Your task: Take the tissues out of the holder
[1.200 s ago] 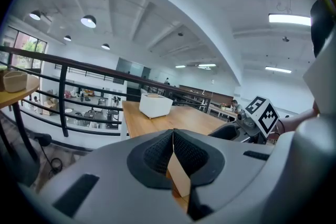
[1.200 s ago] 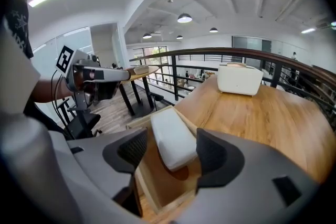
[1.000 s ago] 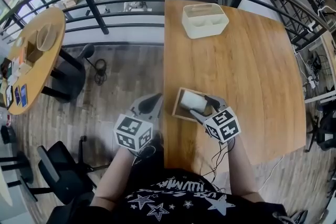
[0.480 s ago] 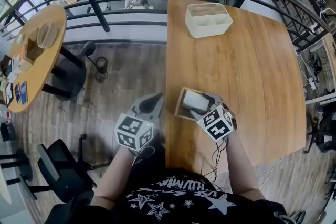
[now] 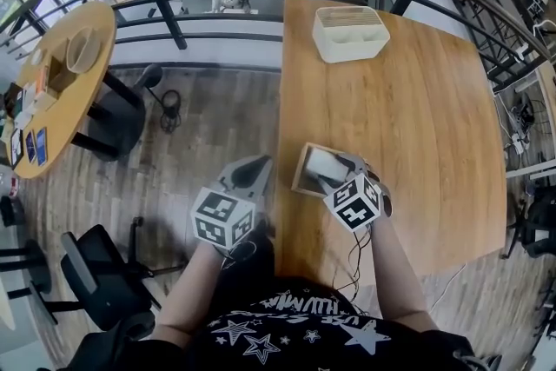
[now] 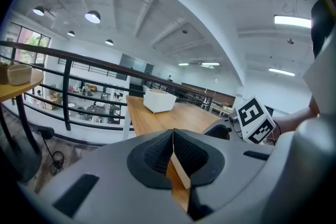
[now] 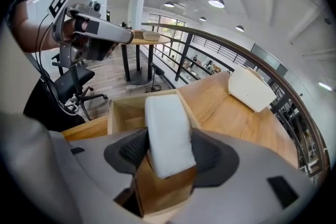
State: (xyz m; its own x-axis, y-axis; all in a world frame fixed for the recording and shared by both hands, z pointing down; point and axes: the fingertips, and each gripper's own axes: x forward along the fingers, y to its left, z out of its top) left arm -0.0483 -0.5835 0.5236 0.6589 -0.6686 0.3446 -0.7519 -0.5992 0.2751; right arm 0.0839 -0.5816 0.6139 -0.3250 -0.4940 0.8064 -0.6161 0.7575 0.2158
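A light wooden holder (image 5: 303,175) stands near the left edge of the wooden table (image 5: 417,126). A white tissue pack (image 5: 325,162) sticks up out of it. My right gripper (image 5: 335,170) reaches into the holder from the near side. In the right gripper view the tissue pack (image 7: 167,136) fills the gap between the two dark pads (image 7: 134,150), which touch it on both sides as the jaws are closing. The holder (image 7: 123,113) lies open behind it. My left gripper (image 5: 252,170) hangs left of the table over the floor, shut and holding nothing (image 6: 172,152).
A white basket (image 5: 350,33) stands at the table's far end. A black railing (image 5: 165,0) runs along the far side. To the left are a round table (image 5: 61,91) with small items and an office chair (image 5: 91,274).
My right gripper has shifted a little left and forward over the holder, and its jaws have come in round the tissue pack. The left gripper has stayed put.
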